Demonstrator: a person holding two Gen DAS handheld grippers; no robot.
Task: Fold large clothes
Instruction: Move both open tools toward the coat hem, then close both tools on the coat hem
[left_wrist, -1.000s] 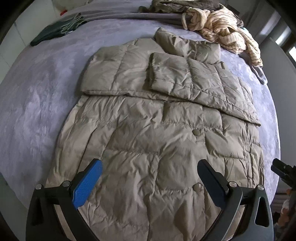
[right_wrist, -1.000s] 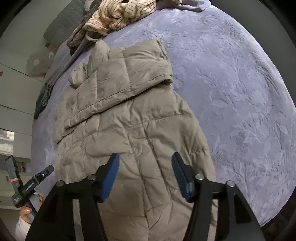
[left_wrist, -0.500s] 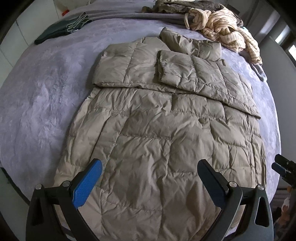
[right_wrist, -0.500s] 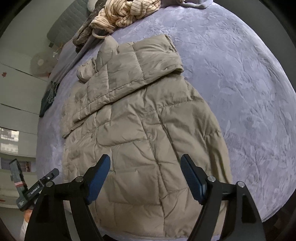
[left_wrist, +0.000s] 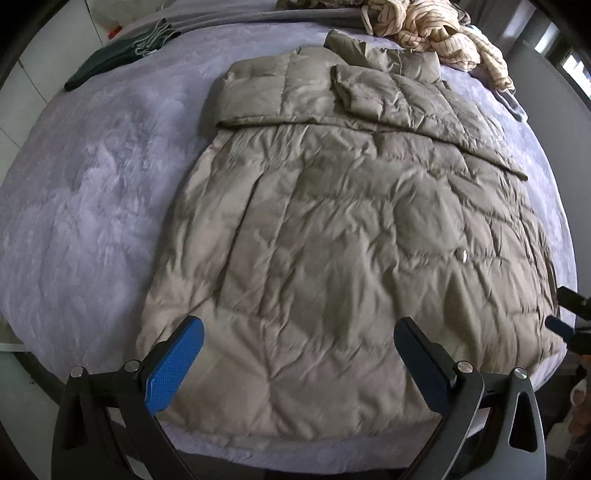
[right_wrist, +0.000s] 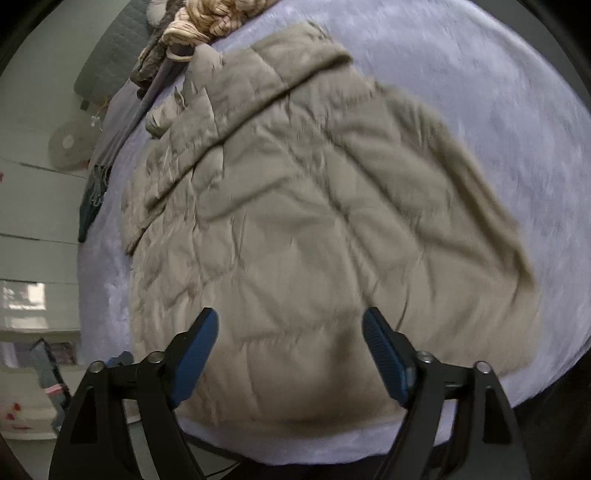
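No text, label or number can be read anywhere.

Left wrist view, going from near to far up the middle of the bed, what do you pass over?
Left hand-held gripper → hem end of the puffer coat → folded-in sleeves → striped cream garment heaped at the far edge of the bed.

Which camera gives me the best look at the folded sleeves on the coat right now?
The left wrist view. It is sharp and shows both sleeves laid across the chest of the coat, with their cuffs and edges clear. The right wrist view shows the same sleeves slantwise and blurred by motion, so their edges are hard to trace.
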